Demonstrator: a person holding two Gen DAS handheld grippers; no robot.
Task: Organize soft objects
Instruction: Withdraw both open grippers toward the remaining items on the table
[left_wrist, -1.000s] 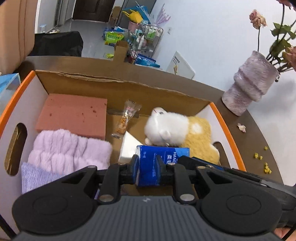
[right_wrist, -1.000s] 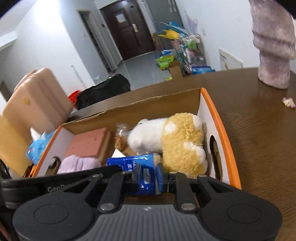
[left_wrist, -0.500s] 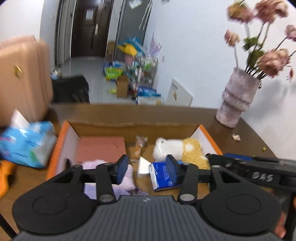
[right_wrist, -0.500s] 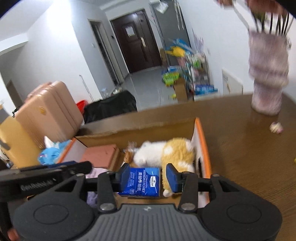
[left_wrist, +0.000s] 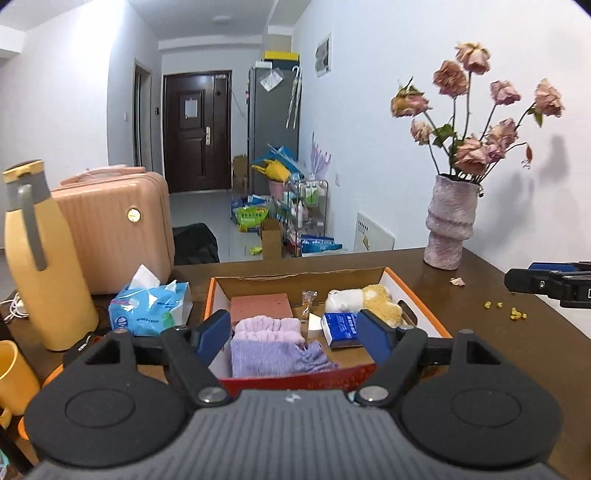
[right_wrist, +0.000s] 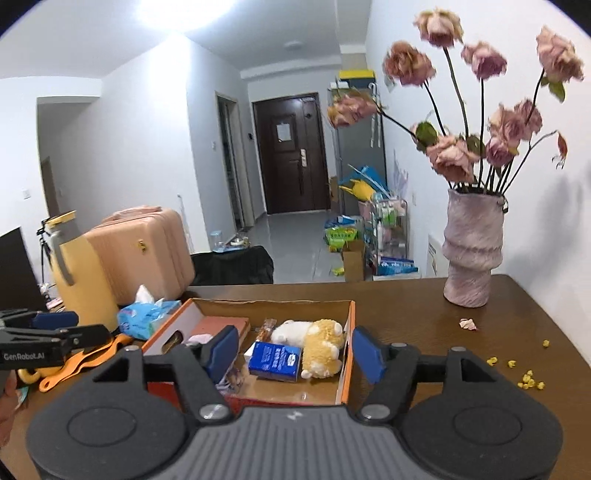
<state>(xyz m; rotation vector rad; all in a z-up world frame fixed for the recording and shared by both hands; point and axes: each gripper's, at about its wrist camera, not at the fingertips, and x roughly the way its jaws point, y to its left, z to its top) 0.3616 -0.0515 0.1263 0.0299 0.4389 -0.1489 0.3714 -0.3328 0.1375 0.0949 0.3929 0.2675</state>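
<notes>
An orange-rimmed cardboard box (left_wrist: 424, 308) on the brown table holds a pink sponge (left_wrist: 260, 304), a lilac fluffy towel (left_wrist: 267, 328), a purple cloth (left_wrist: 277, 356), a snack packet (left_wrist: 307, 301), a white-and-yellow plush toy (left_wrist: 369, 301) and a blue tissue pack (left_wrist: 341, 328). The pack lies flat beside the plush toy (right_wrist: 317, 339), free of both grippers. My left gripper (left_wrist: 295, 338) hangs back above the box's near edge, jaws opening, nothing between them. My right gripper (right_wrist: 293, 350) does the same from the box (right_wrist: 351, 332)'s right side, over the tissue pack (right_wrist: 275, 360).
On the left stand a yellow thermos jug (left_wrist: 40, 266), a light-blue tissue bag (left_wrist: 149, 306), a yellow mug (left_wrist: 11, 373) and a pink suitcase (left_wrist: 114, 229). A vase of dried roses (left_wrist: 448, 225) stands at the back right, with yellow crumbs (left_wrist: 513, 314) near it.
Both grippers let go of the blue tissue pack, which now lies in the box. Both opened wide and pulled back and upward, away from the box.
</notes>
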